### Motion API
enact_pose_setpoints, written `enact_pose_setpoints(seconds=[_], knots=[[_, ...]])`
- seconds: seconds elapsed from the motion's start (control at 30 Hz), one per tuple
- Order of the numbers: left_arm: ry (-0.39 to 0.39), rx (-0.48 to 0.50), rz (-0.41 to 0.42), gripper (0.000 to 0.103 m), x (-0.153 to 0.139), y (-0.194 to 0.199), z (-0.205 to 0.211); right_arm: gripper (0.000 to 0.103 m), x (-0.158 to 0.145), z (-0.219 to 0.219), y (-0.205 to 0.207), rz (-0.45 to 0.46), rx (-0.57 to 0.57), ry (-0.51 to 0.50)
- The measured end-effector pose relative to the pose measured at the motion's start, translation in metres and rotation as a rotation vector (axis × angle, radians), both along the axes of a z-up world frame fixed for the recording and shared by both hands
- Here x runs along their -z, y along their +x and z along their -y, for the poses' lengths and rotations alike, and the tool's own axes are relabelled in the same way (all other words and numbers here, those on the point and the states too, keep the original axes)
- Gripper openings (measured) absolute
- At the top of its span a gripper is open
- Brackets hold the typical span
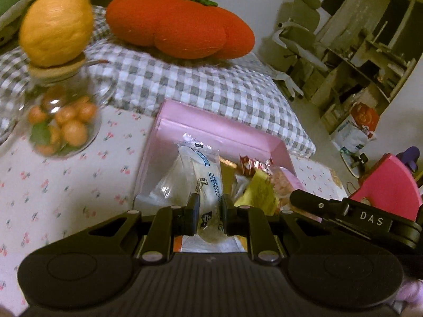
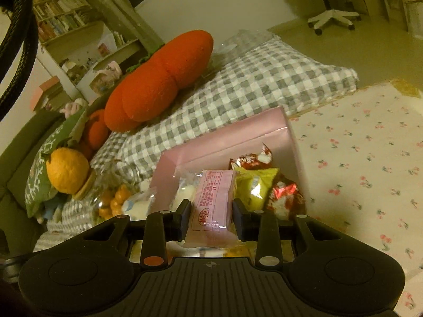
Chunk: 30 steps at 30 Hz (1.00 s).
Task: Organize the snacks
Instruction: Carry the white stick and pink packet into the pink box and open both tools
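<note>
Jaws clamping pink packet (image 2: 212, 206) lengthwise, forward.

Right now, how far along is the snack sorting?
Done: several packets already lie in the pink box. In hand: left gripper clamps a white packet; right gripper clamps a pink packet, both over the box. Left: setting both down.

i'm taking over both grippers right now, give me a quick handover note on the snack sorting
Left gripper: shut on a clear packet with blue print, held over the pink box.
Right gripper: shut on a pink packet, also over the box.
In the box: a yellow packet and red-and-white wrapped snacks.
Nearby: glass jar of small oranges on the flowered cloth.
Done: several snacks are in the box.
Left: the two held packets; their destination can't be told.
</note>
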<state>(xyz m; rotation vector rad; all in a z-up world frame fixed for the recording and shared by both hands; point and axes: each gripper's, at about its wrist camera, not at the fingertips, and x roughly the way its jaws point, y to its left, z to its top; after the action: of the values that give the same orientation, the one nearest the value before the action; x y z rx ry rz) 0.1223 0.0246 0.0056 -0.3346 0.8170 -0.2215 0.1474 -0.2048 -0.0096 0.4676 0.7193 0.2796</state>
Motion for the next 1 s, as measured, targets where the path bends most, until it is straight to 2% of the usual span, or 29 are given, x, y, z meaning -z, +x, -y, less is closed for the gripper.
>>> enact_pose_setpoints(seconds=[0.17, 0.37, 0.67, 0.87, 0.9, 0.93, 1.0], knots=[[0.04, 0.04, 0.004, 0.016, 0.008, 0.026, 0.01, 0.033, 0.004, -0.005, 0.022, 0.01, -0.001, 0.0], [0.066, 0.084, 0.012, 0.016, 0.02, 0.052, 0.024, 0.033, 0.008, 0.0, 0.054, 0.016, 0.005, 0.078], [0.165, 0.08, 0.022, 0.013, 0.032, 0.081, 0.042, 0.033, 0.026, -0.004, 0.083, 0.032, 0.005, 0.08], [0.19, 0.077, 0.039, 0.013, 0.032, 0.092, 0.044, 0.036, 0.034, 0.002, 0.089, 0.023, 0.021, 0.088], [0.192, 0.077, 0.044, 0.014, 0.032, 0.093, 0.045, 0.036, 0.034, 0.003, 0.089, 0.021, 0.024, 0.085], [0.197, 0.068, 0.053, 0.021, 0.031, 0.092, 0.045, 0.036, 0.034, 0.003, 0.088, 0.018, 0.025, 0.082], [0.199, 0.052, 0.068, 0.03, 0.028, 0.09, 0.045, 0.036, 0.033, 0.004, 0.086, 0.016, 0.026, 0.075]])
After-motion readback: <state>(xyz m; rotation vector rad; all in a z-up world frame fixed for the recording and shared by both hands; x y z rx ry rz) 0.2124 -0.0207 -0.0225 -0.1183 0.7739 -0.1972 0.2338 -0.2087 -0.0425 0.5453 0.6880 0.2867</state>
